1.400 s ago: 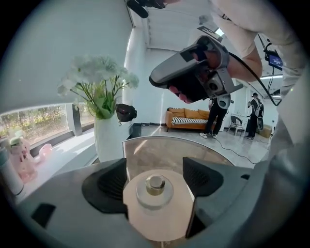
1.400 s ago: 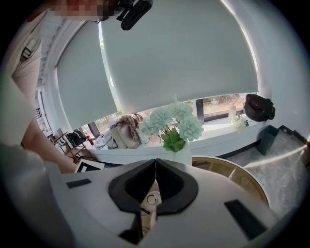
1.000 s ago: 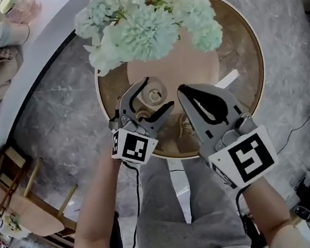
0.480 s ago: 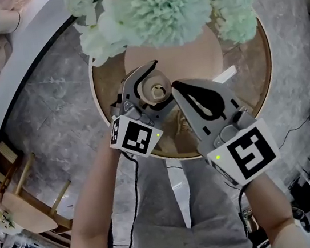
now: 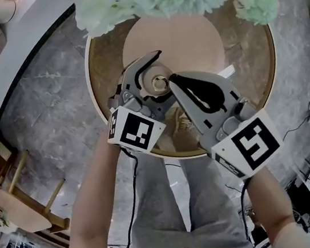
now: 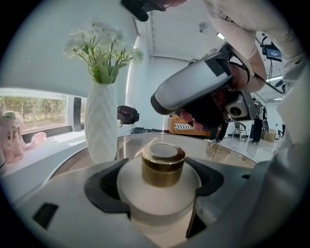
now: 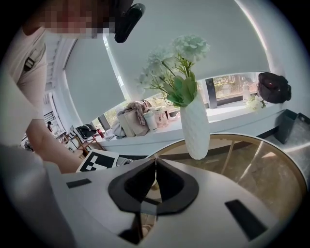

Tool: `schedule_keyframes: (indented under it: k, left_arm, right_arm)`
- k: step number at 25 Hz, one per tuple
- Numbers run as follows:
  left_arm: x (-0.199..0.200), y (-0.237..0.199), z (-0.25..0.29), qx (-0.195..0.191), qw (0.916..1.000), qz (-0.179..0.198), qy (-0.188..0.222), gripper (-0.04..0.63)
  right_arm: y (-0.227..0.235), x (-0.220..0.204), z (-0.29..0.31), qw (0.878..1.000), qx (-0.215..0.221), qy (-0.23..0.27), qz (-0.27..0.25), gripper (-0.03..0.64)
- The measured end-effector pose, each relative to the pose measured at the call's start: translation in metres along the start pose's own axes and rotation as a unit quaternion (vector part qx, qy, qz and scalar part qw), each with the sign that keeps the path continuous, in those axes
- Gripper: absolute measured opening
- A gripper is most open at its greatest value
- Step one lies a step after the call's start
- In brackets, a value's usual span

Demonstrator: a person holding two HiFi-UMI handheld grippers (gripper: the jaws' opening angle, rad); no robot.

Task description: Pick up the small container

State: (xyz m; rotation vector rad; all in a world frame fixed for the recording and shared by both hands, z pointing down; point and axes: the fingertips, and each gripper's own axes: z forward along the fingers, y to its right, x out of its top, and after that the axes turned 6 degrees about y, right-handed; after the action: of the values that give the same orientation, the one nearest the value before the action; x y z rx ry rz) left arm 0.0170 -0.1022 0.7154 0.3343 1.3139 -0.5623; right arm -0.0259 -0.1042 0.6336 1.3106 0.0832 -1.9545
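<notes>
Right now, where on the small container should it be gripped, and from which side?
Grip the small container by its wide frosted body, below the gold lid, coming in level from the side. It stands upright on the table and the lid is narrower, so the body gives more hold; the left gripper has its jaws around it there.
</notes>
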Motion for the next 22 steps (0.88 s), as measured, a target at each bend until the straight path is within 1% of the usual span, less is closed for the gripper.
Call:
schedule_keyframes:
  k: [6, 7, 8, 9, 13, 15, 18, 19, 22]
  left_arm:
    - [0.0, 0.0, 0.0, 0.002, 1.0, 0.006, -0.004, 0.359]
    - [0.0, 0.001, -0.001, -0.003, 1.0, 0.005, -0.007, 0.359]
    - [0.0, 0.003, -0.001, -0.01, 0.9999, 0.004, -0.01, 0.359]
    - [-0.001, 0.005, -0.001, -0.017, 0.9998, 0.004, -0.012, 0.359]
    - [0.001, 0.009, -0.004, -0.036, 0.9992, 0.007, -0.015, 0.359]
    - [0.001, 0.009, -0.003, -0.038, 0.9991, 0.007, -0.016, 0.359]
    - [-0.001, 0.009, -0.004, -0.04, 0.999, 0.008, -0.016, 0.359]
    - [-0.001, 0.009, -0.005, -0.041, 0.999, 0.008, -0.017, 0.359]
    - [-0.003, 0.008, -0.006, -0.045, 0.9988, 0.008, -0.017, 0.358]
  right_arm:
    - [-0.009, -0.005, 0.002, 0.999, 0.036, 0.009, -0.012, 0.011]
    - [-0.01, -0.006, 0.003, 0.999, 0.041, 0.009, -0.016, 0.02]
    - [-0.012, -0.007, 0.004, 0.999, 0.046, 0.007, -0.021, 0.064]
    - [-0.014, -0.009, 0.006, 0.998, 0.049, 0.004, -0.025, 0.124]
    - [-0.021, -0.017, 0.013, 0.998, 0.056, -0.011, -0.039, 0.148]
    - [-0.024, -0.021, 0.017, 0.997, 0.058, -0.014, -0.044, 0.161]
    - [-0.024, -0.024, 0.02, 0.998, 0.045, -0.012, -0.049, 0.166]
    - [-0.023, -0.026, 0.022, 0.998, 0.043, -0.014, -0.052, 0.18]
    - [-0.024, -0.034, 0.027, 0.996, 0.049, -0.022, -0.07, 0.187]
